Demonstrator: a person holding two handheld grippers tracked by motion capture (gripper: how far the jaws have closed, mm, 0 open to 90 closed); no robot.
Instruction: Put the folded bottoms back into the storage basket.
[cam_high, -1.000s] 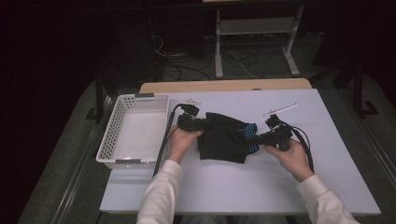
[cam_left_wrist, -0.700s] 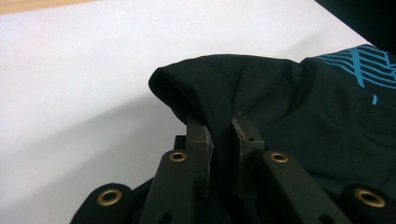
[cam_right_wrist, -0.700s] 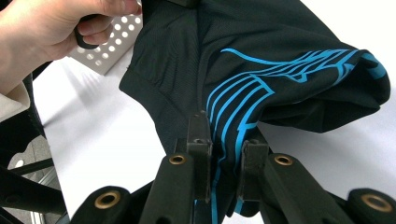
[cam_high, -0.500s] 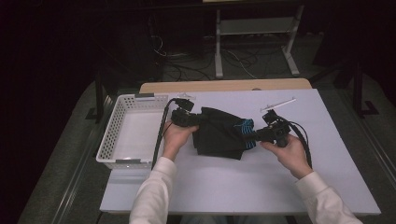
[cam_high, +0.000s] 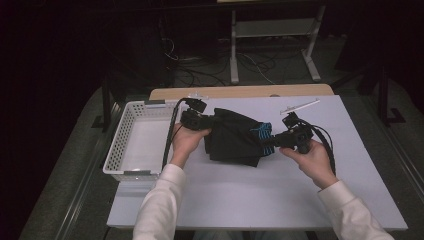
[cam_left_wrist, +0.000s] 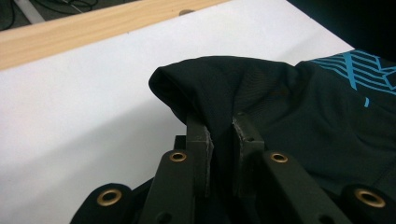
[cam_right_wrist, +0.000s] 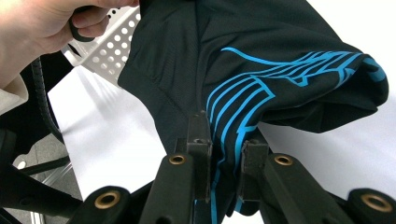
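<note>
A folded black garment (cam_high: 235, 138) with a blue line pattern (cam_high: 262, 135) hangs just above the white table (cam_high: 260, 195), held from both sides. My left gripper (cam_high: 207, 121) is shut on its left edge; in the left gripper view the black cloth (cam_left_wrist: 280, 102) is pinched between the jaws, gripper (cam_left_wrist: 219, 126). My right gripper (cam_high: 269, 141) is shut on the patterned right edge; the right gripper view shows the blue-striped cloth (cam_right_wrist: 261, 70) clamped, gripper (cam_right_wrist: 224, 135).
A white perforated basket (cam_high: 135, 145) stands at the table's left, right beside the left hand (cam_high: 185, 142). A small white strip (cam_high: 300, 105) lies at the table's far right. Behind the table runs a wooden edge (cam_high: 240, 92). Cables trail from both grippers.
Both grippers have carried the garment a little to the left, toward the basket, and lifted it slightly. The grip on each edge is unchanged.
</note>
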